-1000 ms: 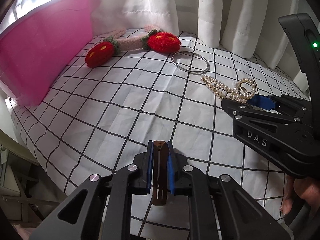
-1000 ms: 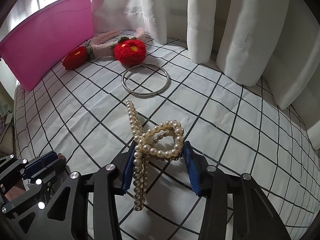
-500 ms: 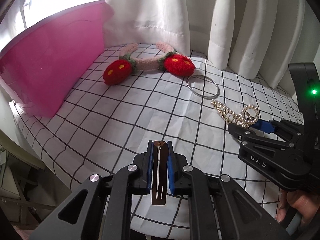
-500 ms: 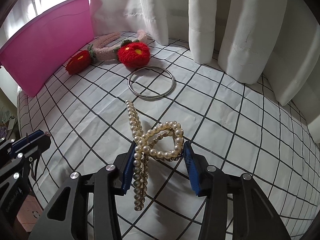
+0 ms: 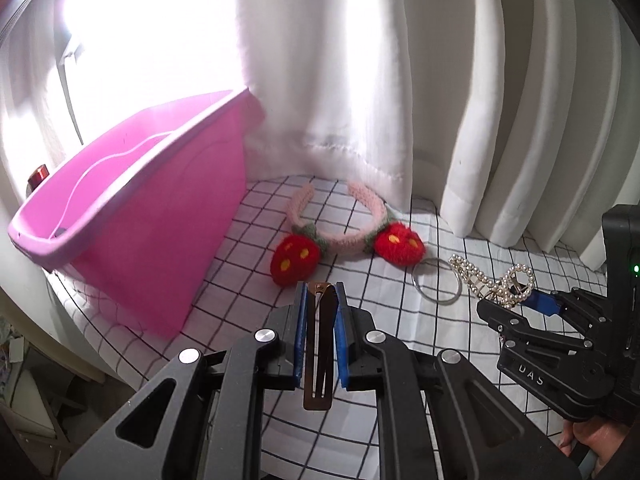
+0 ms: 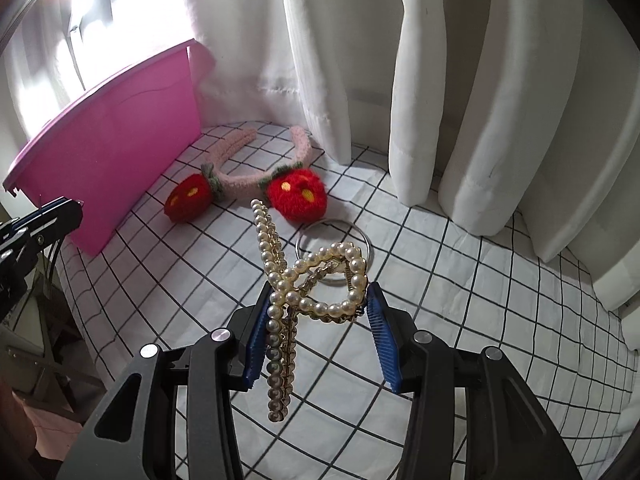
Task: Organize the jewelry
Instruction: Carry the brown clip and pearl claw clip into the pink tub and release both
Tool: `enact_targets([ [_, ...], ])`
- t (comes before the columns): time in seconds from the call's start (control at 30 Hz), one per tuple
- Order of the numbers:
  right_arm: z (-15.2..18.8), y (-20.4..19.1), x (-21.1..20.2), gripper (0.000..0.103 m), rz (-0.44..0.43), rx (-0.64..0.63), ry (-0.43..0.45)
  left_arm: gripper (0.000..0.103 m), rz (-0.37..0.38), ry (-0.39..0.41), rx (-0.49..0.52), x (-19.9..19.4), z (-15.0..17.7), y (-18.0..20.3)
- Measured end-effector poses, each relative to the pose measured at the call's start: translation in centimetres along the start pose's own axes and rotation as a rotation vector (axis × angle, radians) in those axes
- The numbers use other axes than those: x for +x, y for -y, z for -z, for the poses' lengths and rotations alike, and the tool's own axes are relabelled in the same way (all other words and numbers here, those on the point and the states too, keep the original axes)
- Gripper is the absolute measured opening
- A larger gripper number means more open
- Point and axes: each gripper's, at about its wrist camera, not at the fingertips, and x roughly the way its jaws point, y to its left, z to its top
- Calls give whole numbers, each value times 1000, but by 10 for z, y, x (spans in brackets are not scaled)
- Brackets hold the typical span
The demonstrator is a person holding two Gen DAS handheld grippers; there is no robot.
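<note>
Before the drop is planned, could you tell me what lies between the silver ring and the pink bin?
The strawberry headband lies between the silver ring and the pink bin on the checked cloth, clearest in the right wrist view.

Window glare blows out the upper left; fisheye edges bend, darken.

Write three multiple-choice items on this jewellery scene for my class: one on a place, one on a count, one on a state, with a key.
1. Where does the silver ring lie?
A. in the pink bin
B. on the checked cloth
C. on the headband

2. How many red strawberries does the headband bear?
A. one
B. two
C. three

3. What does the left gripper hold?
A. nothing
B. the pearl clip
C. the brown hair clip

Key: B, it rests flat on the cloth; B, one at each side; C, the brown hair clip is clamped between the blue pads.
</note>
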Motion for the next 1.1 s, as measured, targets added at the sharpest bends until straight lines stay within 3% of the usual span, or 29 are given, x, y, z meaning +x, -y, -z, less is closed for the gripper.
enact_targets([
  [0.37, -71, -49, -46, 44, 15, -9, 133, 13, 43, 137, -18, -30, -73, -53],
  [0.53, -108, -80, -55, 44, -3, -53, 196, 13, 23, 195, -36, -36, -101, -88],
  [0.87, -171, -160, -51, 44, -119, -142, 261, 13, -71, 180, -93, -27, -127, -174],
  [1.1, -199, -208, -29, 44, -197, -182, 235, 13, -134, 176, -139, -15, -135, -219],
])
